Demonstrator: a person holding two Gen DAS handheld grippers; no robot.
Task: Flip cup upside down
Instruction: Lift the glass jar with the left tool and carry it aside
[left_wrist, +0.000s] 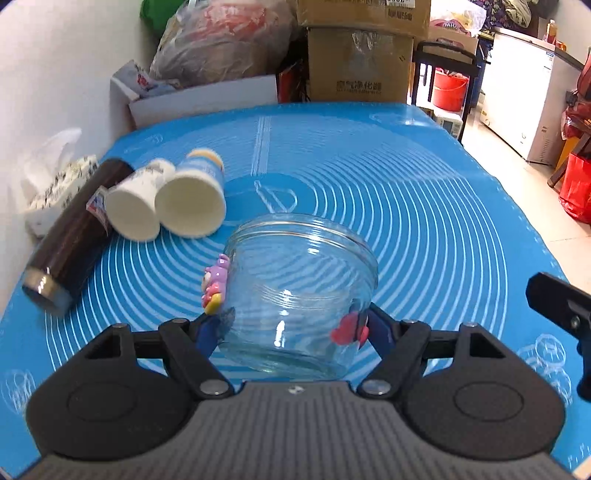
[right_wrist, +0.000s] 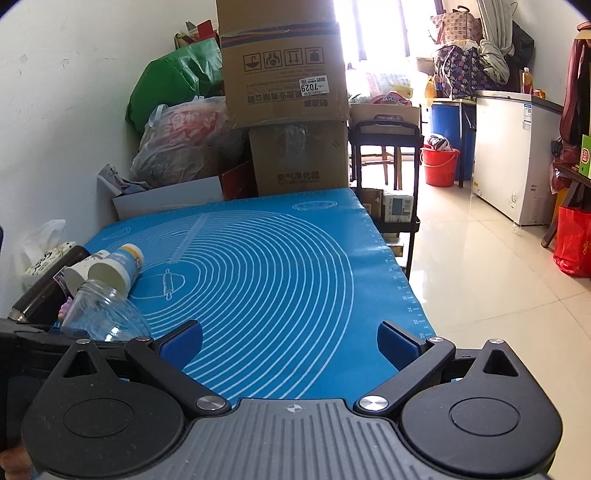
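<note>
Left gripper (left_wrist: 291, 325) clamped on round clear glass cup (left_wrist: 299, 295) at lower centre, ribbed wall tilted, right gripper (right_wrist: 290, 343) fingers apart, over smooth blue mat (right_wrist: 280, 258)

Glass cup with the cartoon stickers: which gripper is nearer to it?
Left. The left gripper is clamped on the glass cup; the right gripper is open over the blue mat, the cup off to its left.

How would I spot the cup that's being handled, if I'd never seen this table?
Find the blue mat with white rings. Near its front edge, the left hand-held gripper clamps a clear glass cup. Unlike the white paper cups lying beside it, it is see-through and has little cartoon figures stuck on its sides.
</note>
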